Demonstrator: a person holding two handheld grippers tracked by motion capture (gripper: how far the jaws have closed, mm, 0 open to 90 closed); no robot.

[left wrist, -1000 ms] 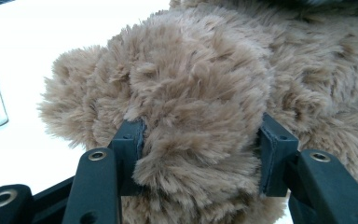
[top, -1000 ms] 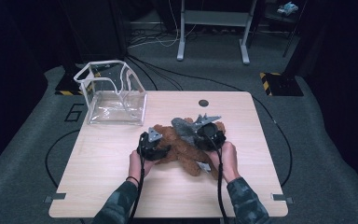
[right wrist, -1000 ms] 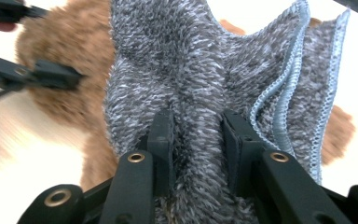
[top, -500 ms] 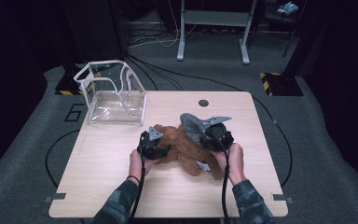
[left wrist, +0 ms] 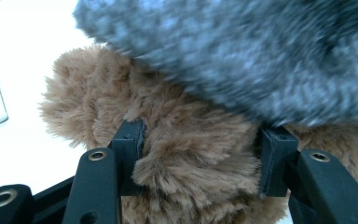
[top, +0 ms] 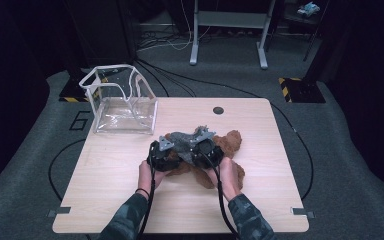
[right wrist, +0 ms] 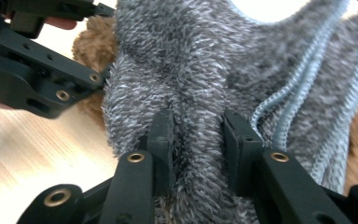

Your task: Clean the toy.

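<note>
Bear (top: 227, 145) lies mid-desk (top: 120, 185), soft and light; your left claw (left wrist: 198, 161) pinches its brown fur. Your right claw (right wrist: 196, 140) grips the limp grey cloth (right wrist: 205, 70); hold a thick fold.

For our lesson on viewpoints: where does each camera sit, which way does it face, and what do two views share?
High view: above the table's near edge, facing forward and down; both forearms, left gripper, right gripper.
Left gripper view: along its jaws, clamped on the fluffy brown plush toy.
Right gripper view: along its jaws, pinching the grey knitted garment.
Shared: toy and garment.
</note>
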